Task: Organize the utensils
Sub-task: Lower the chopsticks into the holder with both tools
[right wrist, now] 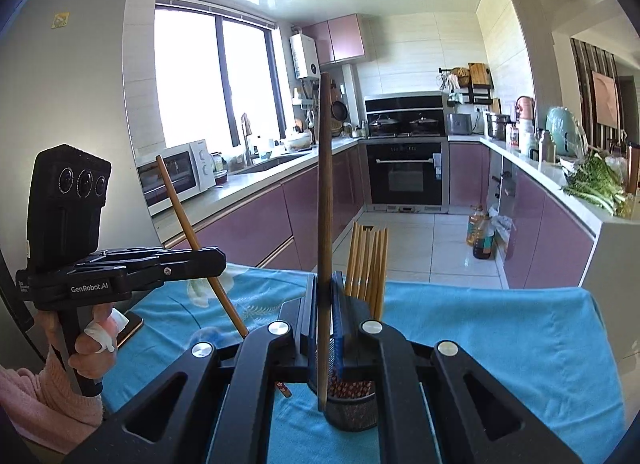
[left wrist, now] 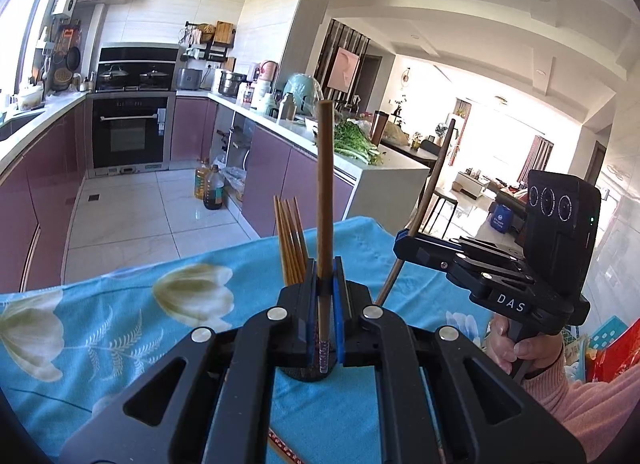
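HOLD: we keep left tongs (left wrist: 327, 288) and right tongs (right wrist: 325, 304) each clamped on one chopstick (left wrist: 325, 191), upright | REASON: tips aligned above holder (right wrist: 352, 412) for insertion

Chopsticks (right wrist: 366, 264) stand in a holder (right wrist: 352, 410) on the tablecloth (right wrist: 500, 344).

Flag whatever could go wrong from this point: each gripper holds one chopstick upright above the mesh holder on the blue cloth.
1. The left gripper pinches its chopstick near the lower end, so the long top could swing or slip on release.
2. The right gripper holds its chopstick beside the mesh holder; the tip may catch the rim or miss it.
3. The holder already carries a chopstick bundle; a nudge could tip it.
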{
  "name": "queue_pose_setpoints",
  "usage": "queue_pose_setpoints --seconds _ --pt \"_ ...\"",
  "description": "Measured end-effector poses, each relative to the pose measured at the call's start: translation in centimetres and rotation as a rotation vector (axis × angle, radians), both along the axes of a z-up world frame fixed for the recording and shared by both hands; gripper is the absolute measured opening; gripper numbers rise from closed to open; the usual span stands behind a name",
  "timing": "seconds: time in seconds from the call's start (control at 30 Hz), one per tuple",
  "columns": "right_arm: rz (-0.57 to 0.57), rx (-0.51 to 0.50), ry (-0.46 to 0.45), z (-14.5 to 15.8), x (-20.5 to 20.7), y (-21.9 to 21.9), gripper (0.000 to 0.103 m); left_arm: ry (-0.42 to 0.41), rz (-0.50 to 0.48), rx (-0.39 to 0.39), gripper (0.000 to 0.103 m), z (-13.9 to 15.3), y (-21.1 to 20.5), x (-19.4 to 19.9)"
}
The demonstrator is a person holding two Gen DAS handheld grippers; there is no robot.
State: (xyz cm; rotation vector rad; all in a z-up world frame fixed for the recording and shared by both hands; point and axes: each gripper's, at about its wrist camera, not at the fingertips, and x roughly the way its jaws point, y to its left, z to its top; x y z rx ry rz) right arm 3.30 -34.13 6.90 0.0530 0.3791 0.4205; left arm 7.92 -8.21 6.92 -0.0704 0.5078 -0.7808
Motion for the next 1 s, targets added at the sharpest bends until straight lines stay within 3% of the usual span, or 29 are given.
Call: queue_pose_setpoints --seconds 0.27,0.47,1.0 --pt "-0.021 0.000 -0.036 0.9 0.5 -0.4 0.006 -0.038 -0.006 -0.005 0.007 1.6 -1.3 0.5" --pt "-0.041 -0.012 -0.036 0.8 1.6 -0.3 0.006 -0.035 0.003 0.023 0.007 1.0 -2.5 1.6" --pt "-0.045 -0.049 0.160 -3.6 4.4 0.0 0.006 0.073 -0.041 0.185 0.007 -3.4 -5.0 3.6"
